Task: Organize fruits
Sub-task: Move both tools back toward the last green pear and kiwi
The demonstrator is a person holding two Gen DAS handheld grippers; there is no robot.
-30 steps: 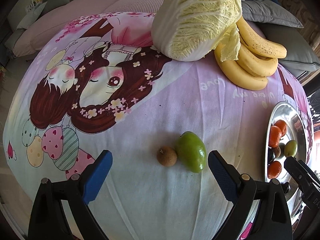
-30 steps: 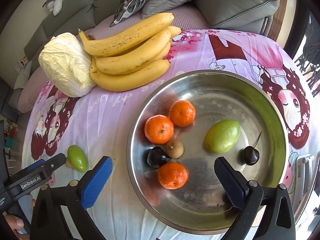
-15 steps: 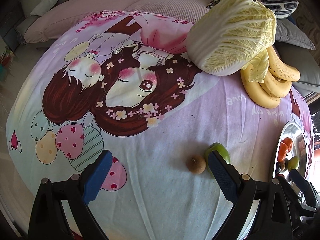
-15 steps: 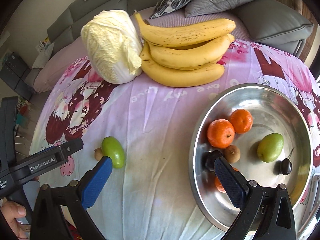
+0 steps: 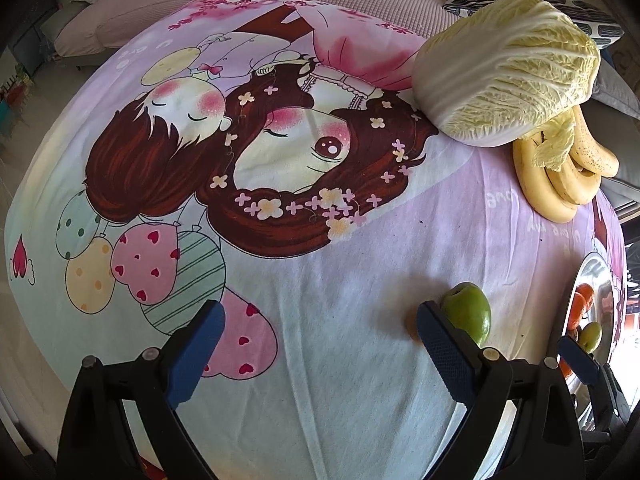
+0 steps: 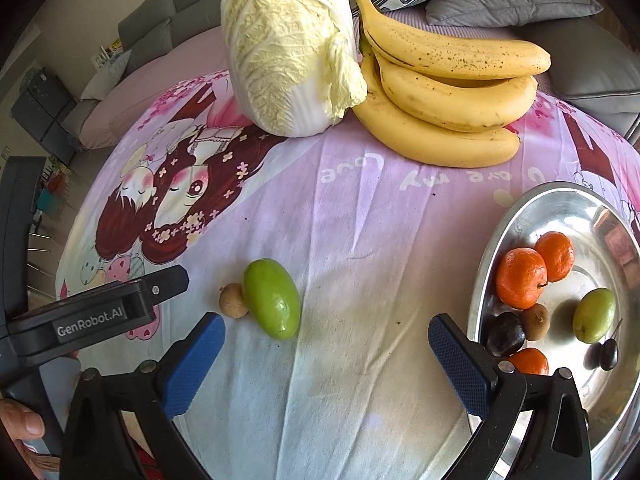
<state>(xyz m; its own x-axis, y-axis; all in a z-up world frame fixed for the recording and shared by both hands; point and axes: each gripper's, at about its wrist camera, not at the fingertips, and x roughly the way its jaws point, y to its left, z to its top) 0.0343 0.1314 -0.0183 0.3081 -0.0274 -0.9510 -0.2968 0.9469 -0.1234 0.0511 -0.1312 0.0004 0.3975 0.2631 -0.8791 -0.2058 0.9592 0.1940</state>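
Since a second ago both of my claws are swinging leftward: the green fruit [image 6: 272, 299] that was lying between the fingers of my left claw [image 5: 316, 340] is now sitting just past its right finger [image 5: 440, 344], and the steel bowl [image 6: 486, 264] that was filling the right camera's view is now sliding off beyond the right finger of my right claw [image 6: 326, 350]. I am holding both claws wide, gripping nothing. The green fruit is lying on the cartoon-print cloth [image 6: 380, 248] covering the tabletop, just ahead of my right claw's left finger [image 6: 196, 356], with a small brown fruit [image 6: 232, 300] touching its left side; in the left view that brown one is mostly hiding behind the finger. Inside the bowl three oranges [image 6: 520, 278], another green fruit [image 6: 594, 314], a brown fruit, a dark plum [image 6: 504, 333] and a cherry [image 6: 609, 354] are resting. Far ahead, a cabbage [image 6: 288, 48] is leaning against a bunch of bananas [image 6: 452, 96].
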